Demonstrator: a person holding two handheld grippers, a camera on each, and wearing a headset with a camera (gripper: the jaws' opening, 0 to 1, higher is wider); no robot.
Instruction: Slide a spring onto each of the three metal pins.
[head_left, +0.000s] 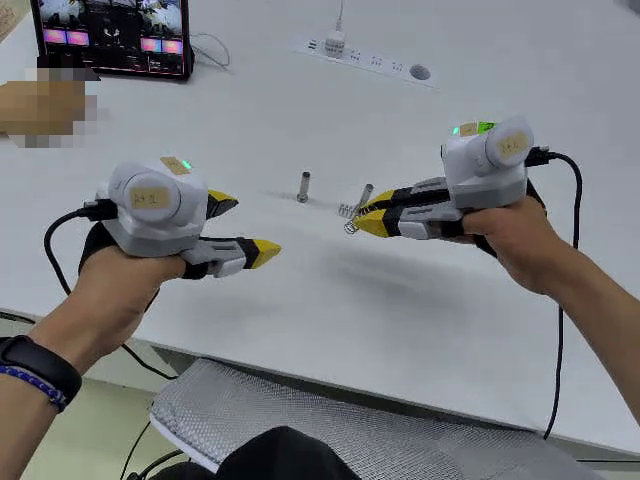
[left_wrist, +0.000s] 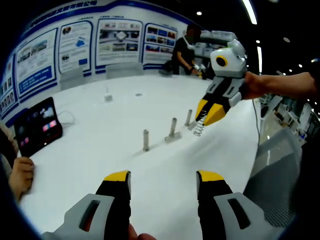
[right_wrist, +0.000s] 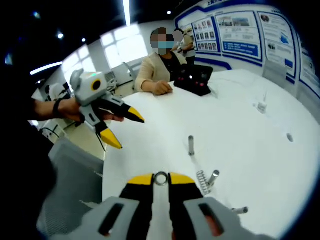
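My right gripper (head_left: 368, 216): fingers pinched on spring (right_wrist: 161, 178), above desk (head_left: 300, 310), close to middle metal pin (right_wrist: 214, 176). Second spring (right_wrist: 202, 181) lies beside that pin. My left gripper (head_left: 247, 226): fingers wide, empty.

R gripper (right_wrist: 161, 181) jaws pinch a spring (right_wrist: 161, 177), seen end-on. L gripper (right_wrist: 130, 133) upper left, jaws apart. Upright pin (right_wrist: 191, 145) on white table (right_wrist: 240, 125); 2nd spring (right_wrist: 201, 181) lies beside tilted pin (right_wrist: 214, 177).

Nothing legible: wall posters (left_wrist: 117, 42) beyond the jaws, tablet screen (head_left: 112, 30), tan sticker (head_left: 150, 197) on left gripper (head_left: 250, 226) all too blurred.
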